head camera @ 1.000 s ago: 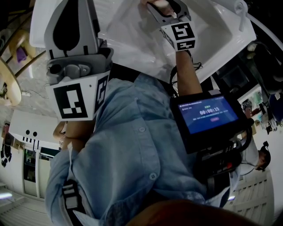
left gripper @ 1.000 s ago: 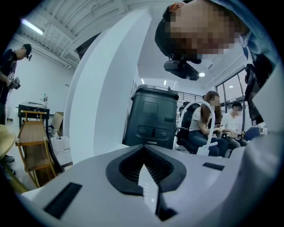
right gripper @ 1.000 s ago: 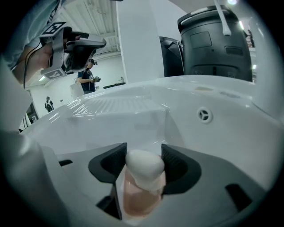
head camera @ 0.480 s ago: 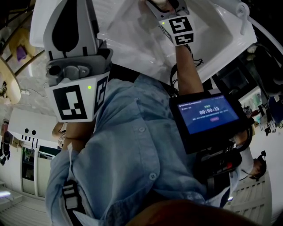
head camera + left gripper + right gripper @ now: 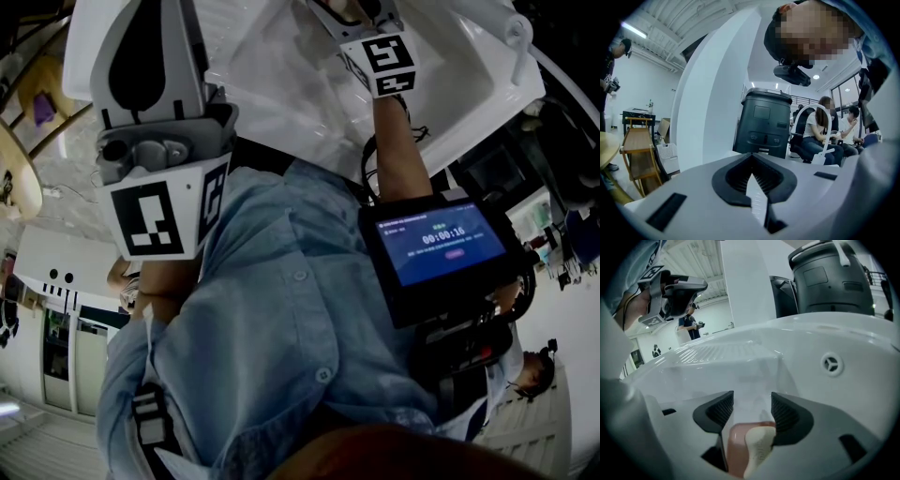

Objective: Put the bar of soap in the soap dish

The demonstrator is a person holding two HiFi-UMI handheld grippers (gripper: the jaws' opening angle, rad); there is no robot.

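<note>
In the right gripper view my right gripper is shut on a white bar of soap. The soap sits tilted, low between the dark pads, with a pink piece pressed against its left side. Ahead of the jaws a clear box-like soap dish stands in the white sink. In the head view the right gripper's marker cube hovers over the sink, its jaws cut off at the top edge. My left gripper is shut on nothing and is held up close to the head camera.
An overflow hole marks the sink wall at right. A black bin stands behind the sink. A chest-mounted screen shows a timer. Seated people and a wooden rack are in the room beyond.
The soap has tipped over and slid lower between the right jaws. The right gripper has shifted a little farther over the sink. The left gripper has stayed put.
</note>
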